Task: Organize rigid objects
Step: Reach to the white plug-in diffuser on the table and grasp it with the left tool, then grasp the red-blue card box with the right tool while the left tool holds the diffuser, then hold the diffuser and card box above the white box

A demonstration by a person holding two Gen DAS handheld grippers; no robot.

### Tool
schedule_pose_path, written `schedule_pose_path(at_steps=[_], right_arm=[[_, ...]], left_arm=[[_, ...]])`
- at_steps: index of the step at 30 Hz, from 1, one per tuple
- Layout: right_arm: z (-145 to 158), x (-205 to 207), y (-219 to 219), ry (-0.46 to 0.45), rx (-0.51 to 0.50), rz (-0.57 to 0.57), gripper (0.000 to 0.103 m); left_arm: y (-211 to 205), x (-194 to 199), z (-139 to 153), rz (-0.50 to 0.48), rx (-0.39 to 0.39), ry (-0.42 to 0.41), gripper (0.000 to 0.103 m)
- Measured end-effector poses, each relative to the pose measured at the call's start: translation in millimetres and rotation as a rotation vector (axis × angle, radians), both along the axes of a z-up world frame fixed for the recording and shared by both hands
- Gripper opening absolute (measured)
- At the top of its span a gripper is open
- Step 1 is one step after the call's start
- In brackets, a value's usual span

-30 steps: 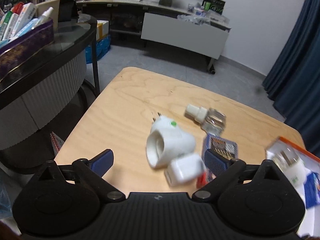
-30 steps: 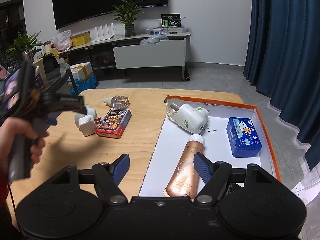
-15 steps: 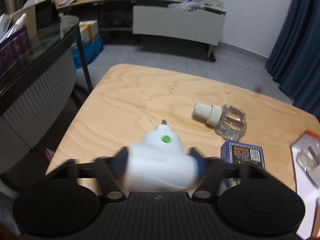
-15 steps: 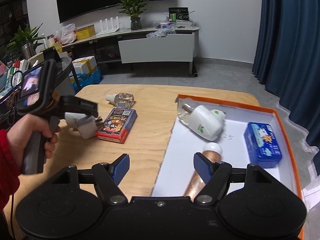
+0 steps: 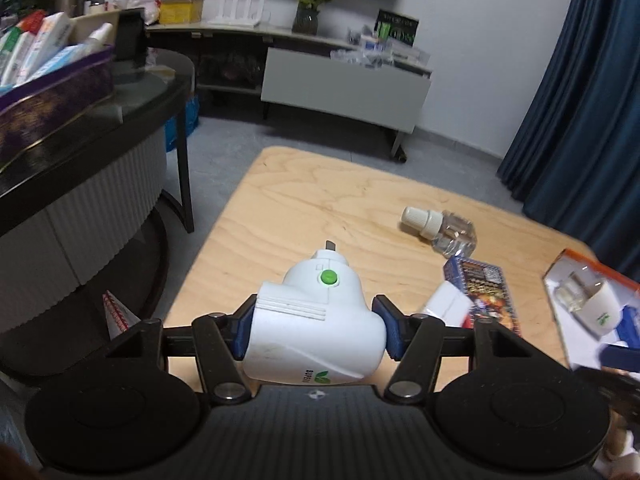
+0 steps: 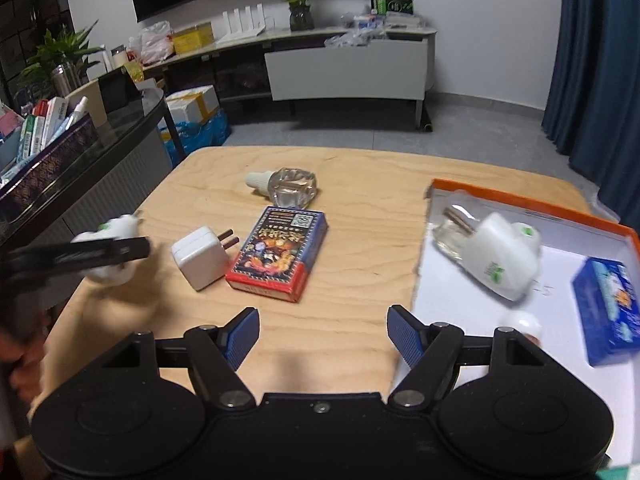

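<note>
My left gripper (image 5: 314,330) is shut on a white plug-in vaporizer (image 5: 316,320) with a green button, lifted just above the wooden table (image 5: 320,200); the same vaporizer (image 6: 114,256) shows at the left in the right wrist view. My right gripper (image 6: 322,338) stands open over the table's near edge with nothing between its fingers. On the table lie a white charger plug (image 6: 200,258), a card box (image 6: 280,252) and a clear refill bottle (image 6: 286,186). The orange-rimmed white tray (image 6: 520,202) holds a second vaporizer (image 6: 496,260) and a blue box (image 6: 608,300).
A dark round side table (image 5: 80,152) with a purple box of tubes (image 5: 52,76) stands to the left of the wooden table. Behind are a low media cabinet (image 6: 348,68) and blue curtains (image 6: 600,60). A white cap (image 6: 520,322) peeks out in the tray.
My left gripper has closed on the white vaporizer and lifted it off the table. My right gripper has moved left, from over the tray toward the table's middle.
</note>
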State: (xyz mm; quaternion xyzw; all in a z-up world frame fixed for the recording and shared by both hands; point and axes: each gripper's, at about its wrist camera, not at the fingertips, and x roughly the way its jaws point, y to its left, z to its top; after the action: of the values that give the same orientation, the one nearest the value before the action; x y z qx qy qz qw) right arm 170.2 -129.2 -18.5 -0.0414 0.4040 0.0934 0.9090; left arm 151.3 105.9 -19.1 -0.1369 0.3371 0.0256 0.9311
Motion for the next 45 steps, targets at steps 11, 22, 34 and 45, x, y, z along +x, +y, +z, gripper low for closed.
schedule_pose_path(at_steps=[11,22,34,45], right_arm=[[-26,53,46,0.057,0.013,-0.006,0.086],[-43,81,68,0.040,-0.093,-0.067,0.071],[36,-23,-16,-0.112,-0.001,-0.156,0.070],[83,-118,-133,-0.237,-0.055,-0.392,0.070]], left_arm=[[6,-28,10,0.004,-0.048,-0.054,0.060],[-3,-33,8,-0.030,-0.037,-0.077,0.060],[-59,-50,31,-0.164,-0.054,-0.105,0.060],[-178,-47,71,-0.452,-0.002,-0.159,0.060]])
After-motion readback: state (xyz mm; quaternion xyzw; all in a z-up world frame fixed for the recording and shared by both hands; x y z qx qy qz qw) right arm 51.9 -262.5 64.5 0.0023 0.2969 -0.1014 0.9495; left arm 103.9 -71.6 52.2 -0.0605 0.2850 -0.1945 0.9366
